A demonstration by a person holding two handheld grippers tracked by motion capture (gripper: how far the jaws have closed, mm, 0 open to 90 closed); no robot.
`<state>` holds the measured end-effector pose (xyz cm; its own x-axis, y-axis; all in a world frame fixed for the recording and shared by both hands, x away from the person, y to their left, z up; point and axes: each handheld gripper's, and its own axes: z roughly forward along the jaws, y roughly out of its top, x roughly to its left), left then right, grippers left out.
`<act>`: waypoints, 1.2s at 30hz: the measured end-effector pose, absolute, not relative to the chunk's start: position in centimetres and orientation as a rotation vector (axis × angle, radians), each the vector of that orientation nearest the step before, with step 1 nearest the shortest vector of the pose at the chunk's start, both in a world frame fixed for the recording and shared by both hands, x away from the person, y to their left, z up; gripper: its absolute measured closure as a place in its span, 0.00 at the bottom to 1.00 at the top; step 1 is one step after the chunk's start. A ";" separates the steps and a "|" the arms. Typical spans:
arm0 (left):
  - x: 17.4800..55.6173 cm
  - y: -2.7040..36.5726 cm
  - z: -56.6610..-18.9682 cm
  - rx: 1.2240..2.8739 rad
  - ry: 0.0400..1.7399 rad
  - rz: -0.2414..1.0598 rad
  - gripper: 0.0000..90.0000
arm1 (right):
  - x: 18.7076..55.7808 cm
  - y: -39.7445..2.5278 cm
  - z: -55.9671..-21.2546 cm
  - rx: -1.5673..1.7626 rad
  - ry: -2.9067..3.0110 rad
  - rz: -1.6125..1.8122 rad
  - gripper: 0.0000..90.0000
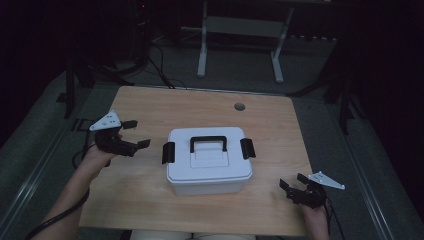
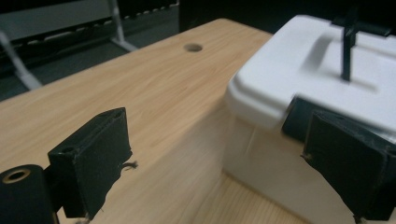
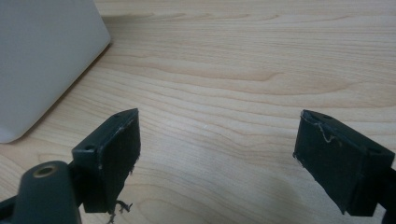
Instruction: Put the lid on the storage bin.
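A pale wood-grain table (image 1: pixel 150 107) carries a closed white plastic box (image 1: pixel 208 161), rounded, with black carry handle (image 1: pixel 208 143) and side latches, at its centre. The left gripper (image 1: pixel 136 134) and right gripper (image 1: pixel 293 182) flank it, jaws spread wide, holding nothing.

A white lidded storage box (image 1: pixel 209 162) stands mid-desk (image 1: pixel 150 210), blocking the straight path between your two grippers. Bare wood lies open to its left, right and behind it, up to the round cable hole (image 1: pixel 239 106).
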<state>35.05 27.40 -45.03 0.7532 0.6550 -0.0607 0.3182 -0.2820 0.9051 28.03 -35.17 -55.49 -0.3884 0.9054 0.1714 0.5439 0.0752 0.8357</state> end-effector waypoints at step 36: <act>29.6 32.4 -54.2 1.862 1.072 0.436 0.08 | 28.0 -35.1 -55.5 1.429 1.953 1.231 0.16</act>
